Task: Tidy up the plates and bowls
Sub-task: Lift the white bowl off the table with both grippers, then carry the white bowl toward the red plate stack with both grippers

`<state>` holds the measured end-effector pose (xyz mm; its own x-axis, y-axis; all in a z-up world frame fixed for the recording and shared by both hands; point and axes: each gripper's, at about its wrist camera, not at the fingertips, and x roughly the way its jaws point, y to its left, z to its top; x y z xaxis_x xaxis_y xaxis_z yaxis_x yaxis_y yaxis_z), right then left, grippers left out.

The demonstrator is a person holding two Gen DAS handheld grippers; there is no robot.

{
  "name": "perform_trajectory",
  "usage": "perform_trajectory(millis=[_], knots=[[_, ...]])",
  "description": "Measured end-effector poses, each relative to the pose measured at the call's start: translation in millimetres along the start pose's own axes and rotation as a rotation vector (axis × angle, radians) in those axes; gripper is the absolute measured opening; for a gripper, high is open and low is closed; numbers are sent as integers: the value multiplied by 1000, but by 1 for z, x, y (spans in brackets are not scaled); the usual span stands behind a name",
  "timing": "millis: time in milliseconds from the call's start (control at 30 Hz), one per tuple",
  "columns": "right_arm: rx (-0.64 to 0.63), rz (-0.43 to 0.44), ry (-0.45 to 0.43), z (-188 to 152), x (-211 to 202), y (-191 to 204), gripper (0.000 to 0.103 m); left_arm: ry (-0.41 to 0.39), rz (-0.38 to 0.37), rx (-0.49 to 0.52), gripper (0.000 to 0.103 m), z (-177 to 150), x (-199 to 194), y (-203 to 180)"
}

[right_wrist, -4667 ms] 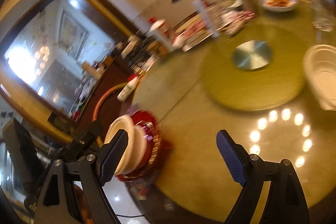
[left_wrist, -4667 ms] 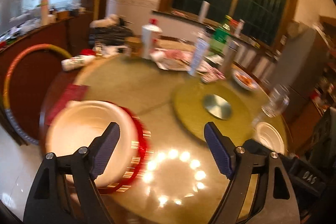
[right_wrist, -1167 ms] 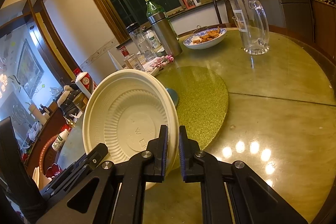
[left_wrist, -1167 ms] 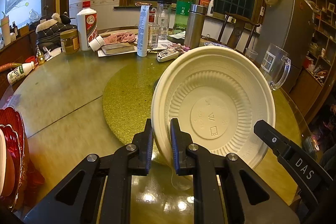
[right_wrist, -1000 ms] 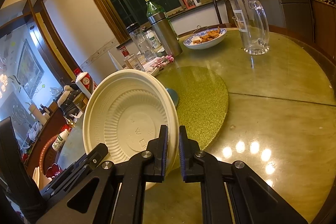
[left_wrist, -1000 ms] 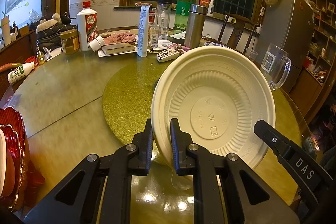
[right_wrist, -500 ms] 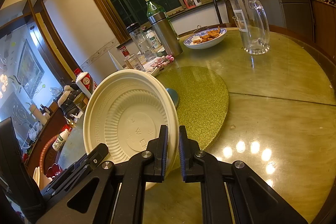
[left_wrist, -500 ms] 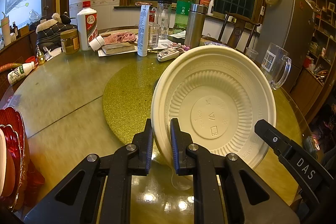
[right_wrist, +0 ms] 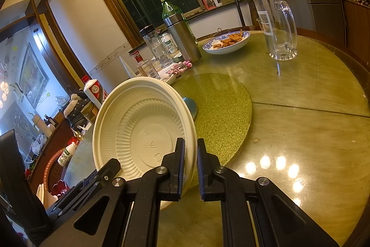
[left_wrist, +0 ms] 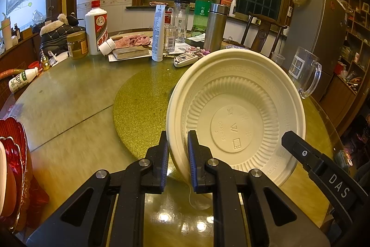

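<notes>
- Disposable bowl (left_wrist: pixel 235 112), cream, ribbed, moulded marks on its base: held on edge above the round table (left_wrist: pixel 69 94), underside turned toward both cameras, so that the rim is offered to each tool.
- Left gripper (left_wrist: pixel 177 161): jaws nearly together, clamped on the bowl's lower rim; nothing else is held.
- Right gripper (right_wrist: pixel 190 168): jaws likewise nearly together, pinched on the same rim from the opposite side. The two-point hold is judged to keep the light, flexible bowl from swinging or folding.
- Gold turntable mat (left_wrist: pixel 141 103): directly behind the bowl, bare where visible.
- Red plates (left_wrist: pixel 13 154): stacked at the table's left edge with a pale dish among them; judged the likely collecting point.
- Glass pitcher (right_wrist: pixel 279 31), steel flask (left_wrist: pixel 216 27), blue-patterned dish of food (right_wrist: pixel 227 42): stood well apart at the far side, clear of the carry.
</notes>
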<state>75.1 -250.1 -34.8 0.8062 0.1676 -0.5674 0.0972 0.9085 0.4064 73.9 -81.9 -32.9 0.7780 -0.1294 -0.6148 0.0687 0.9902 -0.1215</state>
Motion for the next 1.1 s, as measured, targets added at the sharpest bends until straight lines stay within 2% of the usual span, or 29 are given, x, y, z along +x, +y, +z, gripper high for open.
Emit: perform_trajectory(millis=[200, 533, 1100], knots=[[-11, 1, -14, 3, -2, 3, 9, 12, 12, -16, 14, 3, 3, 0], [-3, 40, 9, 11, -14, 13, 9, 20, 59, -15, 14, 8, -18, 1], [-85, 31, 22, 5, -52, 54, 9, 25, 45, -45, 15, 9, -56, 26]])
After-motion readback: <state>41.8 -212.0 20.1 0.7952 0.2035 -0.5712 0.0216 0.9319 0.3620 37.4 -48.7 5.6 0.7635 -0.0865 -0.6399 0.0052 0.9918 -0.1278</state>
